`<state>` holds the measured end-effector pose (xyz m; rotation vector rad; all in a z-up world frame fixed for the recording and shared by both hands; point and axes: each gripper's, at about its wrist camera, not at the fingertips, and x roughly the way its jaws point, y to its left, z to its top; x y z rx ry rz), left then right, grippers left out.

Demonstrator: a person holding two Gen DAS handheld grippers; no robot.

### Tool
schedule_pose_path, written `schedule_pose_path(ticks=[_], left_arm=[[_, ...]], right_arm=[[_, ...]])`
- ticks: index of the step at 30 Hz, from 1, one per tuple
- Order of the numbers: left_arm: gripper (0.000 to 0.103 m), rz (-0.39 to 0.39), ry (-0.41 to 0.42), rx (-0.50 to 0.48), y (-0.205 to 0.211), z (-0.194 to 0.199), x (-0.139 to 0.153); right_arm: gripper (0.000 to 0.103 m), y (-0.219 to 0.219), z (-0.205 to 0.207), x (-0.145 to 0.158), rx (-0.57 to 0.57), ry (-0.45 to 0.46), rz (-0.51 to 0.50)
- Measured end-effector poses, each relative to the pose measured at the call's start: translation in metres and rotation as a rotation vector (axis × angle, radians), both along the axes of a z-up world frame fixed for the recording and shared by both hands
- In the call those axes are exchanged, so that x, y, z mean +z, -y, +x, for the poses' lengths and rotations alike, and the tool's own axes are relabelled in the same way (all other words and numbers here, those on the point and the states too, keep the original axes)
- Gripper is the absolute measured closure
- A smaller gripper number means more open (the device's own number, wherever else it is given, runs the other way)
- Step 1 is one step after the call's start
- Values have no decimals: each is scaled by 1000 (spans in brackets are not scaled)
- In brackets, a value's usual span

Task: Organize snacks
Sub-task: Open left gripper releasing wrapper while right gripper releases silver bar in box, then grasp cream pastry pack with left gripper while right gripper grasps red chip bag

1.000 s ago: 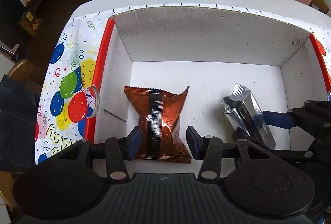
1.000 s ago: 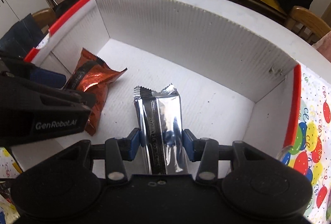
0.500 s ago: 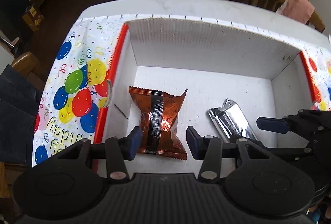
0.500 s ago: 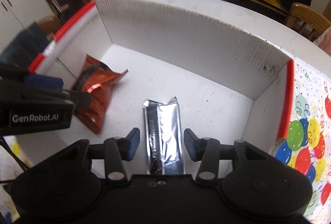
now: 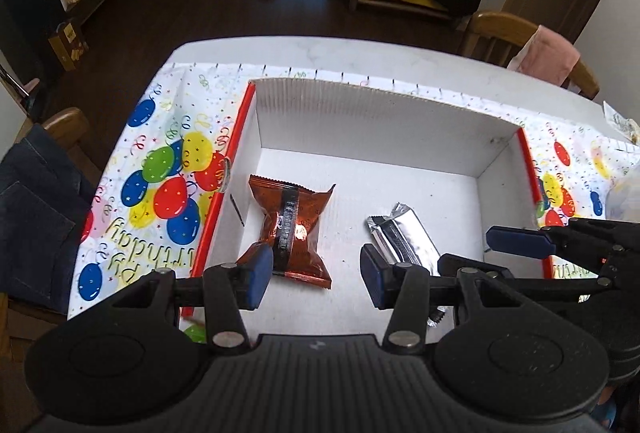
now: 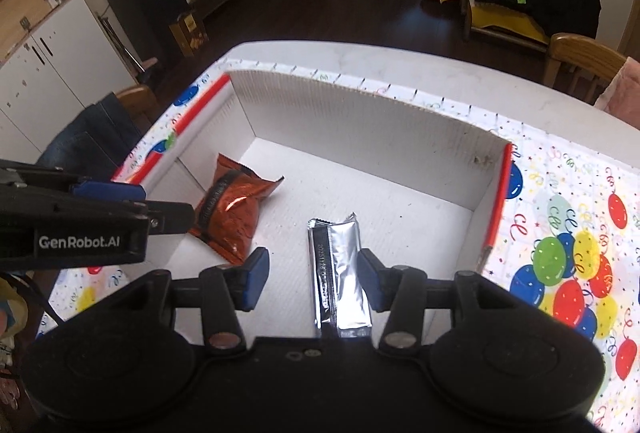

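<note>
The left gripper (image 5: 316, 275) and the right gripper (image 6: 312, 279) both hang above the box with fingers spread wide, holding nothing. Beyond them, the orange packet (image 5: 290, 229) and silver packet (image 6: 340, 273) lie apart on the white box (image 5: 360, 113) floor. The box sits on a balloon-print cloth (image 5: 160, 185) covering the counter (image 5: 320, 53).

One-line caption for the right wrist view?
Open right gripper above silver foil snack bar lying in white cardboard box.

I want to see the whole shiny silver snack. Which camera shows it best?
The right wrist view: the silver packet lies lengthwise between the open right gripper. In the left wrist view, gripper parts hide its near end.
</note>
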<state>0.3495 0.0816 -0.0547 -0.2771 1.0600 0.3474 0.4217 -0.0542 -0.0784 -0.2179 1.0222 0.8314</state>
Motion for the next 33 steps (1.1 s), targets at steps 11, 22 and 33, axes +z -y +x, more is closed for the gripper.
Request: schedule_pose_path(ticks=[11, 22, 33], left_arm=[[51, -8, 108, -14, 6, -53, 36], [40, -16, 184, -73, 3, -115, 56], [27, -13, 228, -150, -1, -177, 55]], right_arm=[[45, 16, -45, 36, -16, 66, 82], [33, 37, -104, 59, -91, 94, 160], [16, 52, -163, 56, -151, 141, 191]])
